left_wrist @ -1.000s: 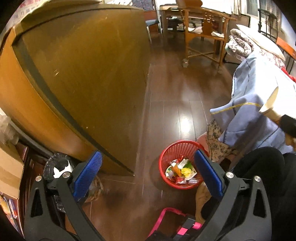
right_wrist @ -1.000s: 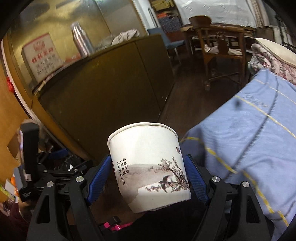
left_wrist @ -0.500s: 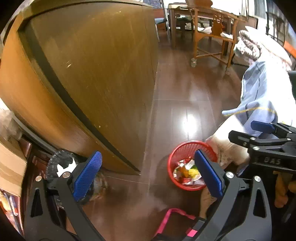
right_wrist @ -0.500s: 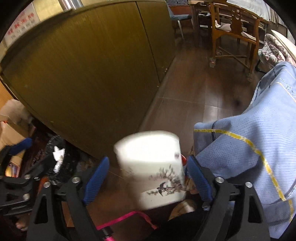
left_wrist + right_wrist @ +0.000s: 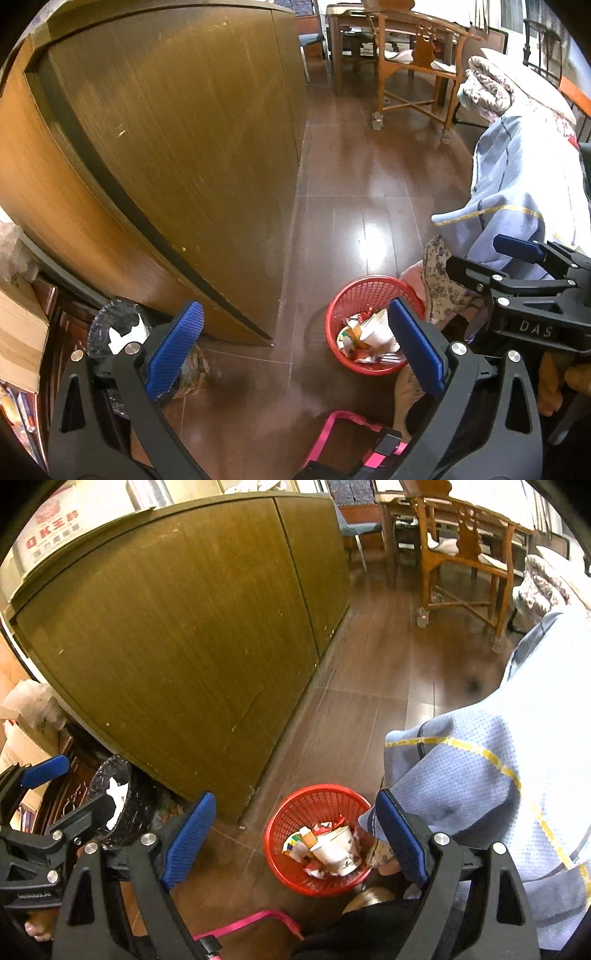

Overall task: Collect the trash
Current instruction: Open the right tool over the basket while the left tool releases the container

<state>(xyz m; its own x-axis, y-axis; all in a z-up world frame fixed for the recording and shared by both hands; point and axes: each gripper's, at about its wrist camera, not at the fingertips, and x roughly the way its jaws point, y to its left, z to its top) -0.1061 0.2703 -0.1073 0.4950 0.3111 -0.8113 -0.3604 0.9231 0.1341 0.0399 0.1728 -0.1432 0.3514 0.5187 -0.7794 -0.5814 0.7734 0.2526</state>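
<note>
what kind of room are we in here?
Likely a lived-in home room, perhaps a living or dining area: wooden chair at a table, big wooden cabinet, blue bedding beside a small red trash basket on wood flooring.

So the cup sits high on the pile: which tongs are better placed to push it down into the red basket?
Right. Its tongs, jaws just opened and empty, point down at the red basket with the cup framed between the fingertips; the left tongs aim off to its side.

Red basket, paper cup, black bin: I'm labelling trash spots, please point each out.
Red basket (image 5: 291,812), right wrist view, back inner wall.
Paper cup (image 5: 338,851), right wrist view, side wall.
Black bin (image 5: 105,325), left wrist view, rim.
</note>
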